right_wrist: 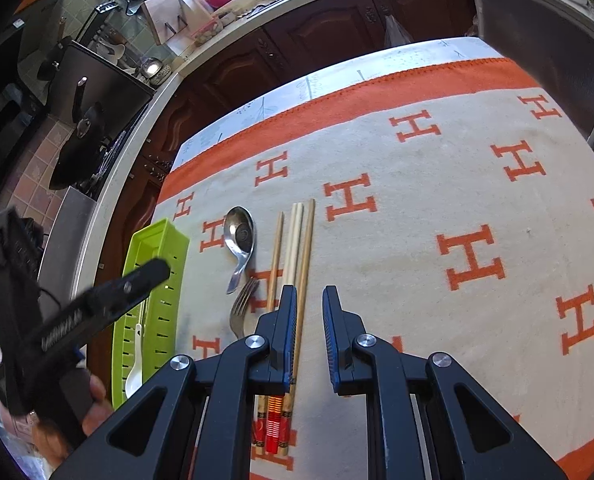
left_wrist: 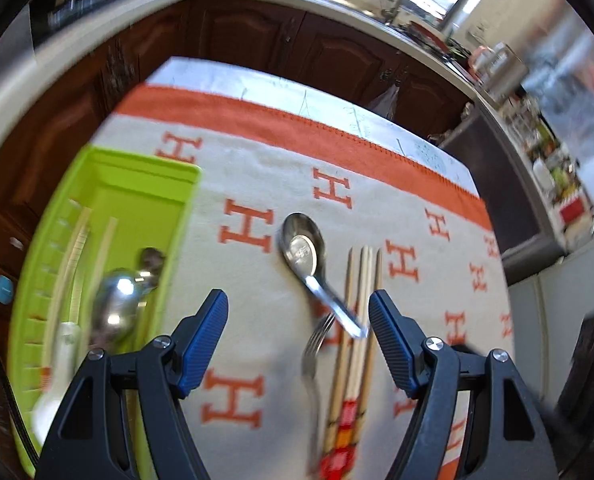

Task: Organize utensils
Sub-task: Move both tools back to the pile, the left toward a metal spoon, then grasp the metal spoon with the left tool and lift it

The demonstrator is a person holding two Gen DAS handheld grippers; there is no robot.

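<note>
On the cloth [right_wrist: 437, 184], the green tray [right_wrist: 153, 264] sits at the left edge. Right of it lie spoon [left_wrist: 303, 248], fork [left_wrist: 315, 344] and chopsticks [left_wrist: 359, 320], pointing away. The left claw [left_wrist: 299, 312] hangs apart above the spoon and fork, nearer; the right claw [right_wrist: 309, 300], nearly together and empty, is beside the chopsticks.

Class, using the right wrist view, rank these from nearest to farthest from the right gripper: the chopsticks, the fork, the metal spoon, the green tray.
1. chopsticks: beside the right gripper, under its left finger.
2. fork: just left of the chopsticks.
3. metal spoon: farther up and left.
4. green tray: at the cloth's left edge.
</note>
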